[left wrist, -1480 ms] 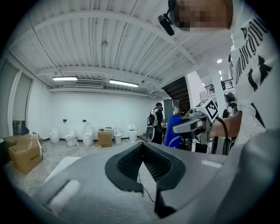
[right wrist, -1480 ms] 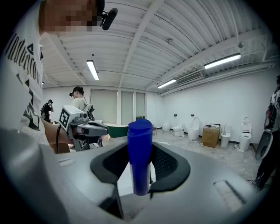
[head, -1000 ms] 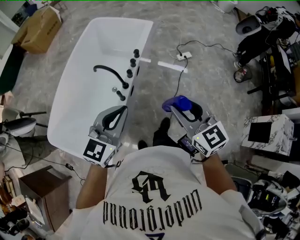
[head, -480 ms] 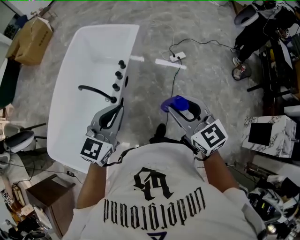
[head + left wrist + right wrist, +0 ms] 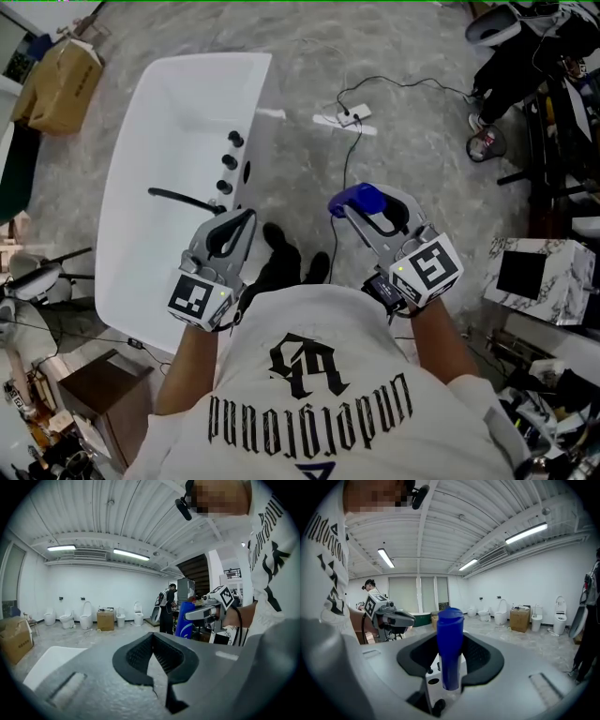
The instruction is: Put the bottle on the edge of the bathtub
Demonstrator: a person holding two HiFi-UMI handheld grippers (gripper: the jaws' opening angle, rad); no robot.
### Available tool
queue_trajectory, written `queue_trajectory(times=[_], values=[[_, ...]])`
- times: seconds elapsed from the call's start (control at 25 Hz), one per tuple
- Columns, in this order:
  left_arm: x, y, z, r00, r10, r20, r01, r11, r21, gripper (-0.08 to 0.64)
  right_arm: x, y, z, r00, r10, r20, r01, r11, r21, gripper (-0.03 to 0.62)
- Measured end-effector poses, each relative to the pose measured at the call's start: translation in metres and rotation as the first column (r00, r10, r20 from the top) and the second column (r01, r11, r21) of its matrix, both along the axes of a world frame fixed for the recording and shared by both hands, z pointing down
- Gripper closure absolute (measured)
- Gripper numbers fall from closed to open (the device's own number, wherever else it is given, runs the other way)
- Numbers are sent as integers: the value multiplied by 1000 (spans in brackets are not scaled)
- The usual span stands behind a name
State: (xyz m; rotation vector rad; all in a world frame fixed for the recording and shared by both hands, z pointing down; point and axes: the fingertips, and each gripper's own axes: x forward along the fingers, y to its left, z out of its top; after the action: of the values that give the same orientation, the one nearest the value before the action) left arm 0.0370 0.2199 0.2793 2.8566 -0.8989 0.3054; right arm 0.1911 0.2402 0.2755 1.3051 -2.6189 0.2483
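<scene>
The floor (image 5: 309,56) is grey, marbled concrete. A white power strip (image 5: 354,114) lies on it, with a black cable (image 5: 349,155) trailing from it. In the head view a cardboard box (image 5: 58,84) sits at the upper left and a dark wooden cabinet (image 5: 89,394) at the lower left. A marble-patterned box (image 5: 544,281) with a black square panel is at the right. The ceiling (image 5: 117,513) is white corrugated sheeting, lit by tube lights (image 5: 131,554). Several toilets (image 5: 86,616) and a second carton (image 5: 105,620) stand along the white wall (image 5: 93,585). The right gripper view shows tall glazed panels (image 5: 417,595) at the far end.
</scene>
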Motion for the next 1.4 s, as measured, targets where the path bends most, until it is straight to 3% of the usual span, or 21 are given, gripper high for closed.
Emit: queue_trajectory(times=[0.44, 0.64, 0.92, 1.4], values=[[10, -73, 7, 1000, 6, -24, -6, 1000, -10, 552, 10, -65, 0, 1000, 13, -19, -13, 1000, -1, 439], [-18, -125, 17, 999, -21, -38, 21, 1000, -15, 552, -8, -124, 2, 999, 5, -33, -6, 1000, -6, 438], [-71, -196, 18, 999, -39, -33, 39, 999, -21, 552, -62, -207, -5, 997, -43, -64, 43, 999, -7, 437], [-123, -243, 14, 994, -101, -50, 101, 995, -2, 552, -115, -274, -14, 988, -122, -97, 125, 992, 25, 437]])
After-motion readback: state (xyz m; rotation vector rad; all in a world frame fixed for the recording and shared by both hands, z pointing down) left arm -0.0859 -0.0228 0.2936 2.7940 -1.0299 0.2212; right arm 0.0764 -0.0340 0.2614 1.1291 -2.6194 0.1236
